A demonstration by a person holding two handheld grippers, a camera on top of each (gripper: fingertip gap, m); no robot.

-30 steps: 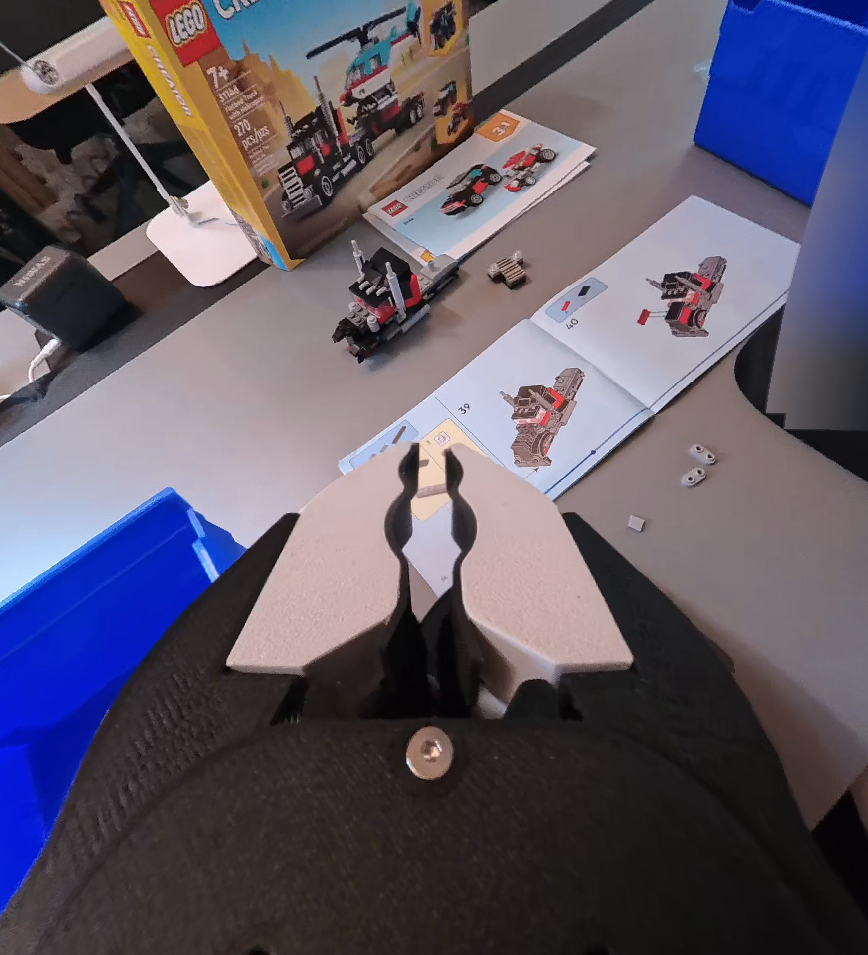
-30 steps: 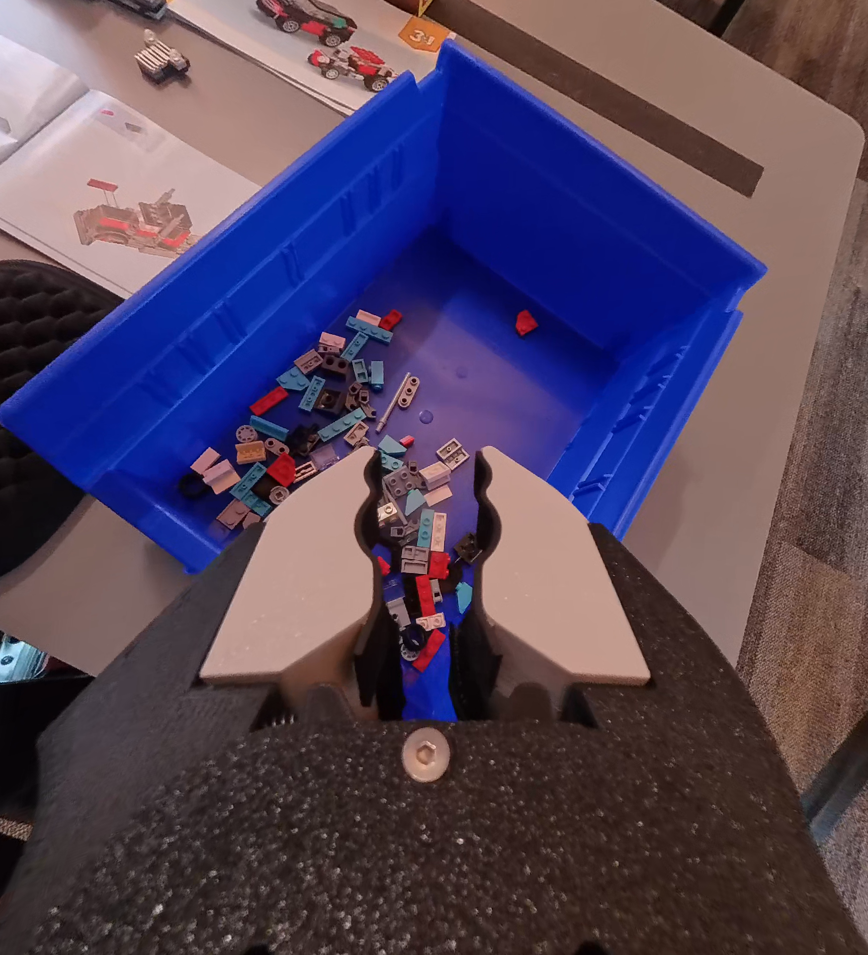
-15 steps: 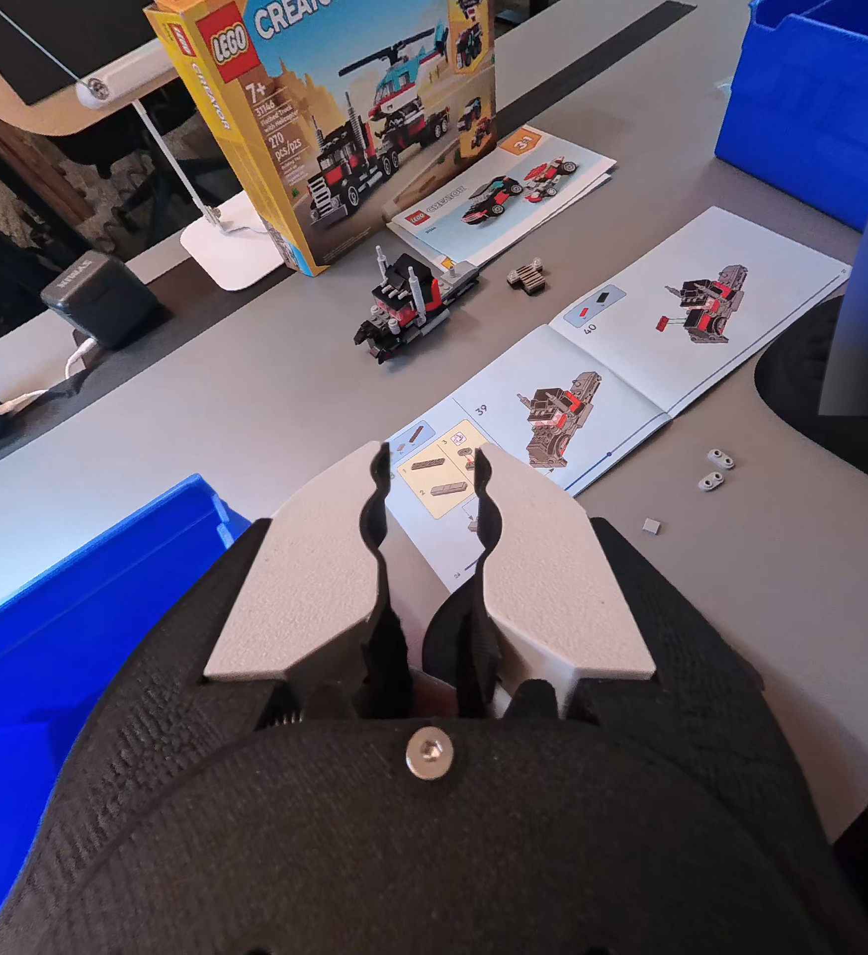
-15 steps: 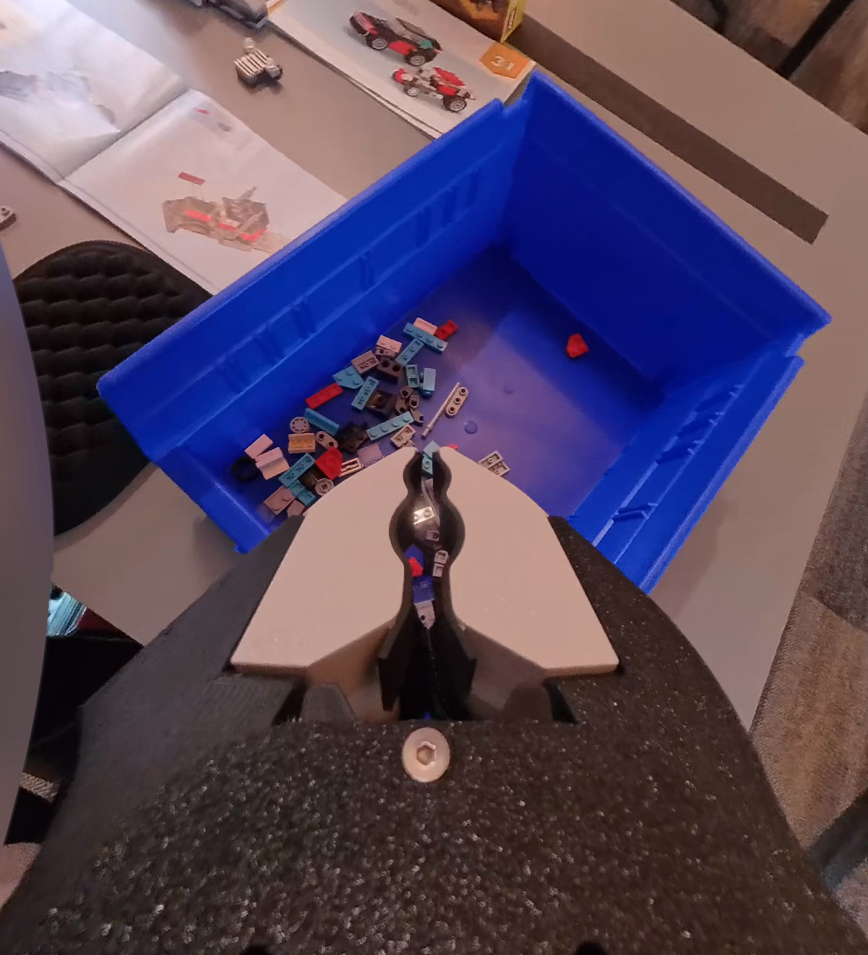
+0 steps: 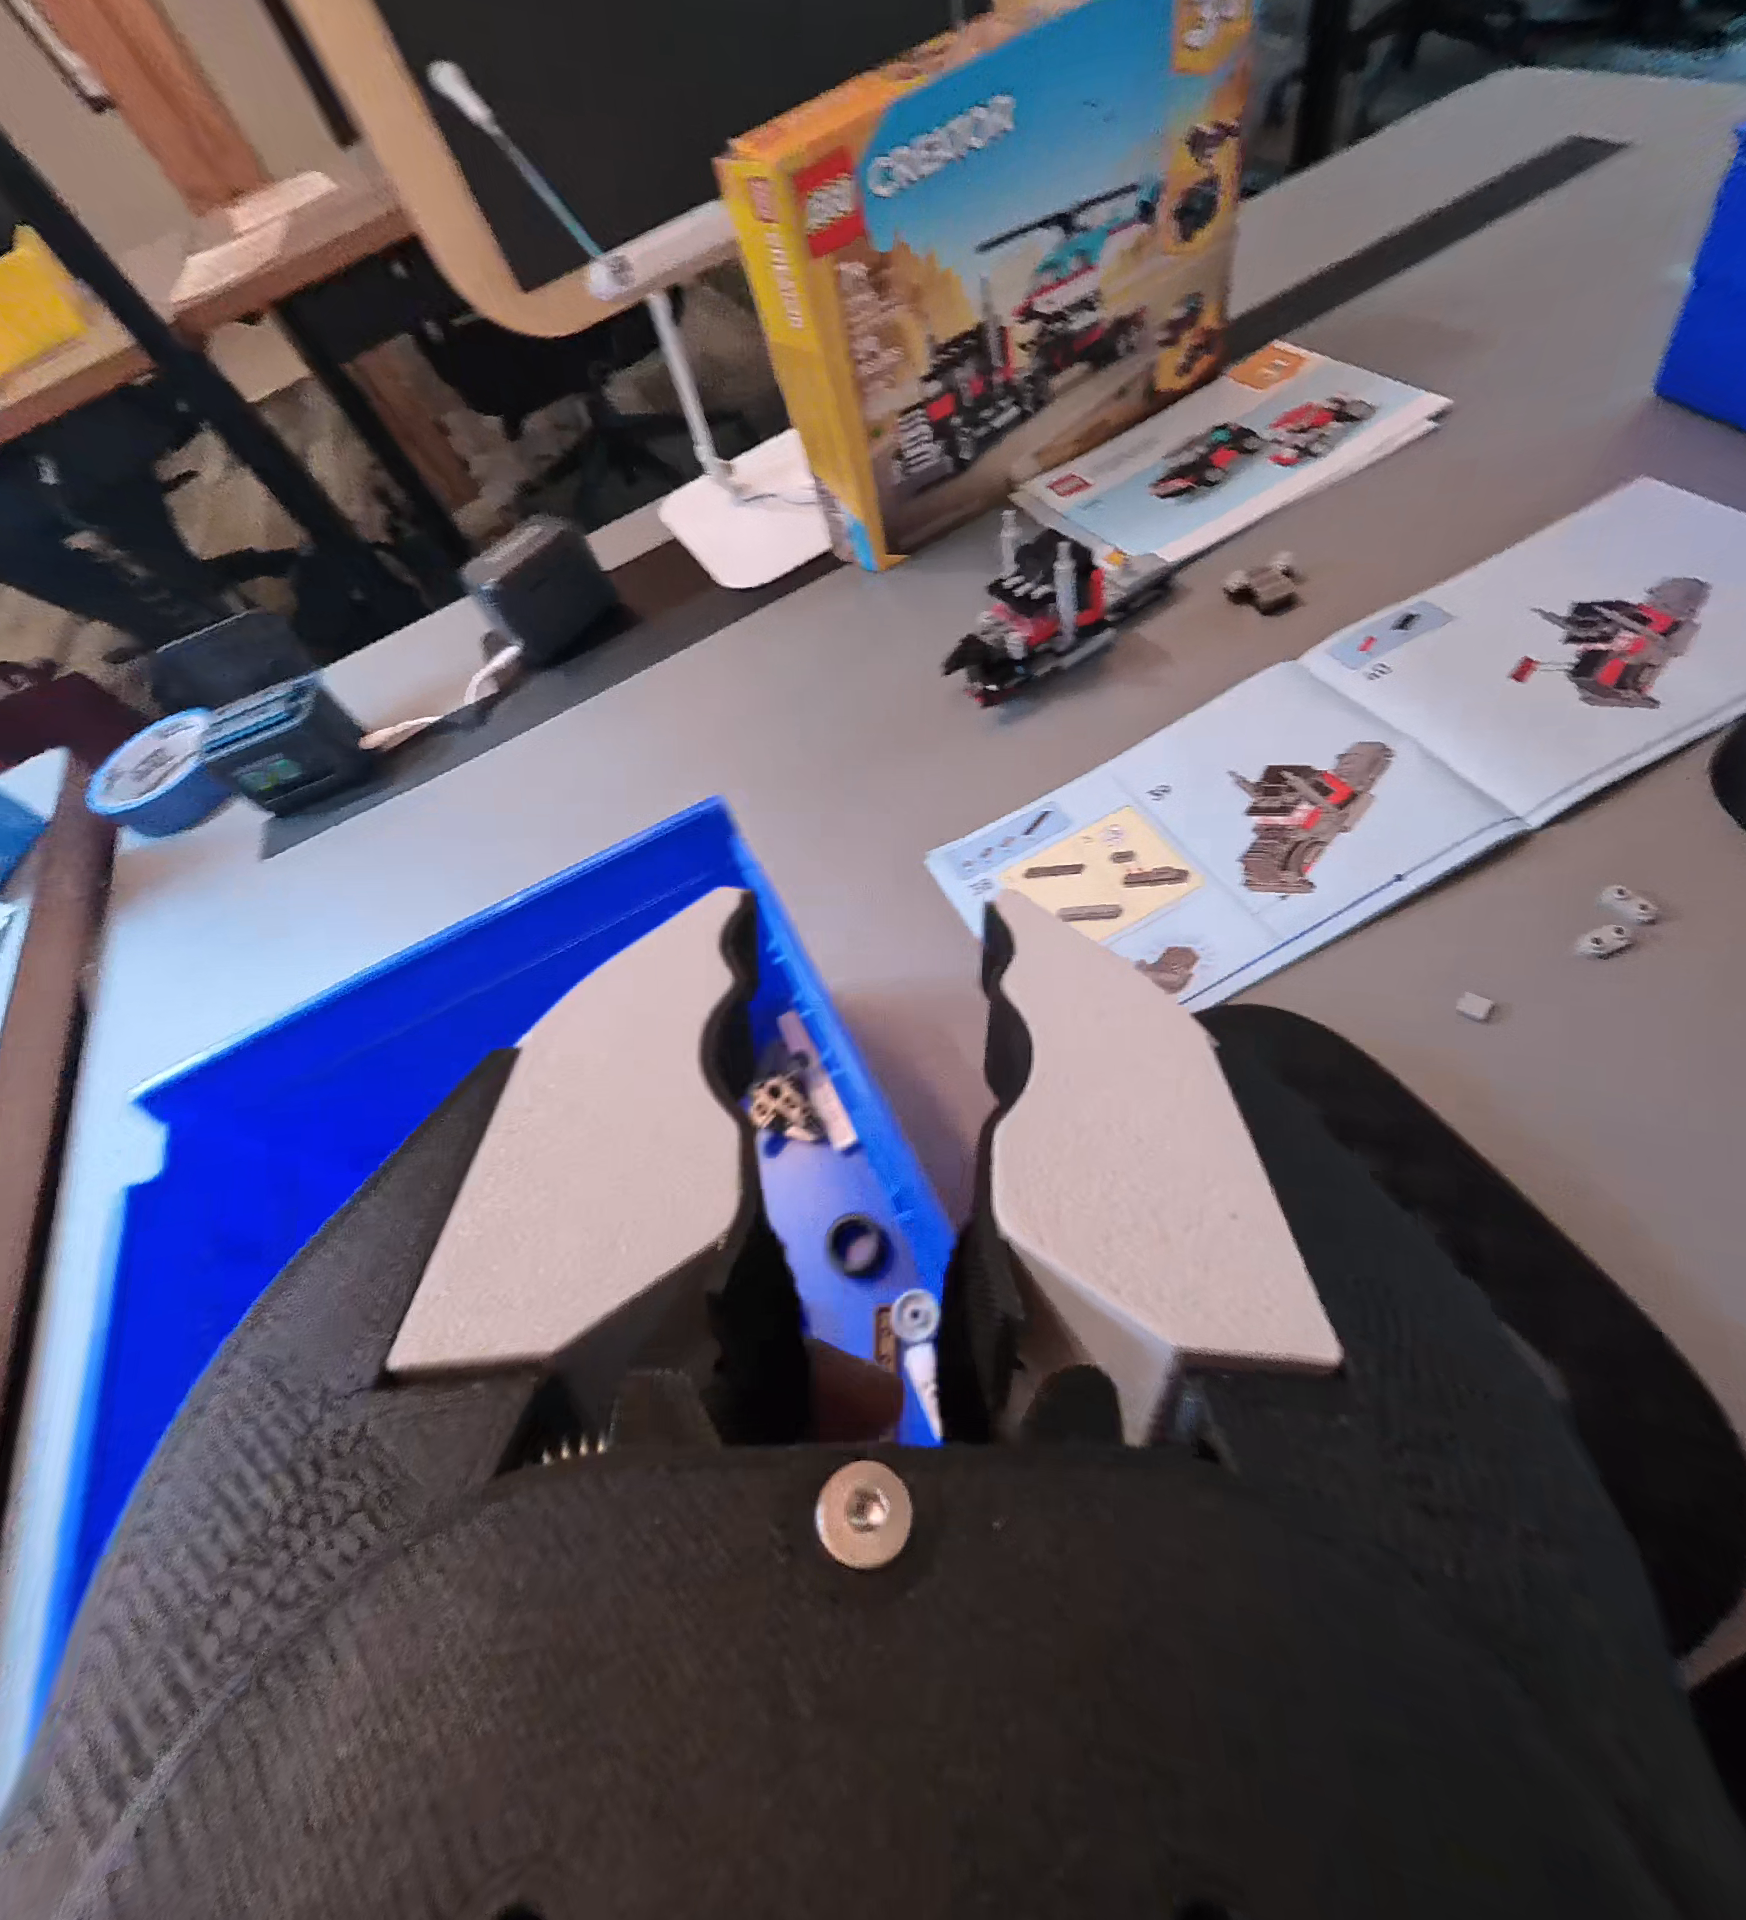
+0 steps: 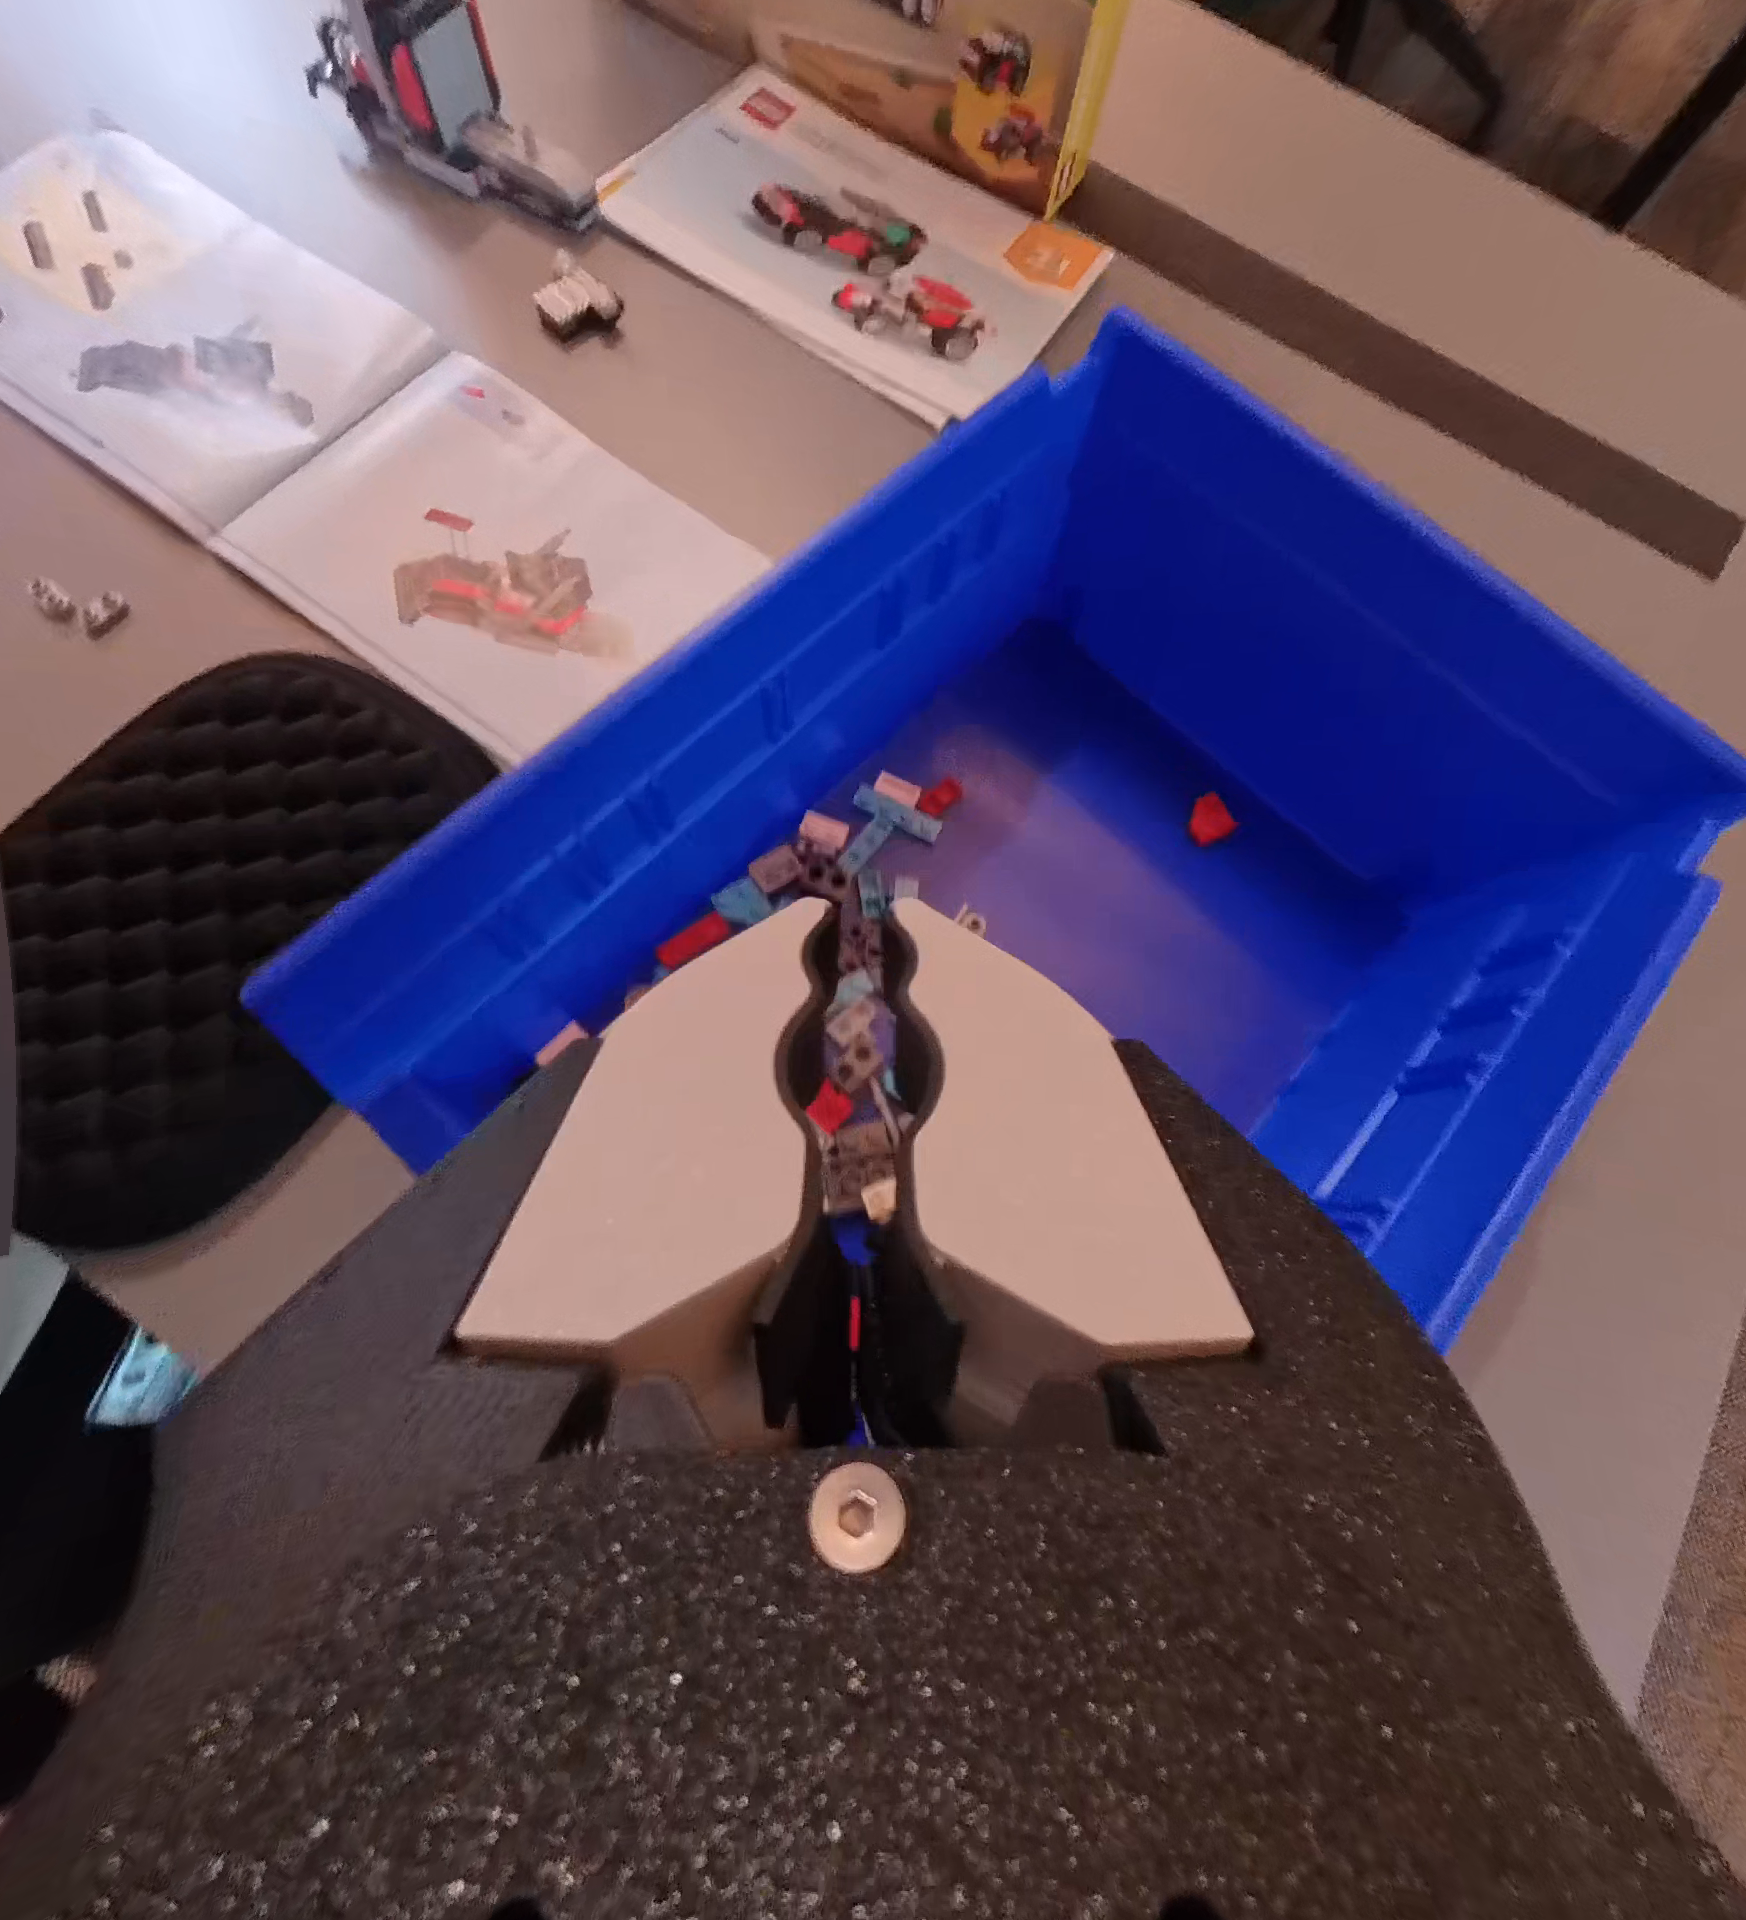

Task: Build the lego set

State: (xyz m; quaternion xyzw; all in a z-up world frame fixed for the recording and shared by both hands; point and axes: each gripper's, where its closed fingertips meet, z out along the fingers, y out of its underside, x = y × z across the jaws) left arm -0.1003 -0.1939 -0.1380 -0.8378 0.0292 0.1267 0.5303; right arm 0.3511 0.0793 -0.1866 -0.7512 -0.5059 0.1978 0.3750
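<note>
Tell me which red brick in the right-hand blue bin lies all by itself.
The small red brick on the bare floor toward the far end of the blue bin. The other red ones sit in the brick pile by the right gripper.

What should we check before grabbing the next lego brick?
1. Left gripper, jaws open: ok.
2. Right gripper, jaws almost closed, holding something: cannot tell.
3. Loose bricks in the blue bin: ok.
4. Instruction booklet lying open: ok.
5. Half-built truck upright, apart from both grippers: ok.
</note>
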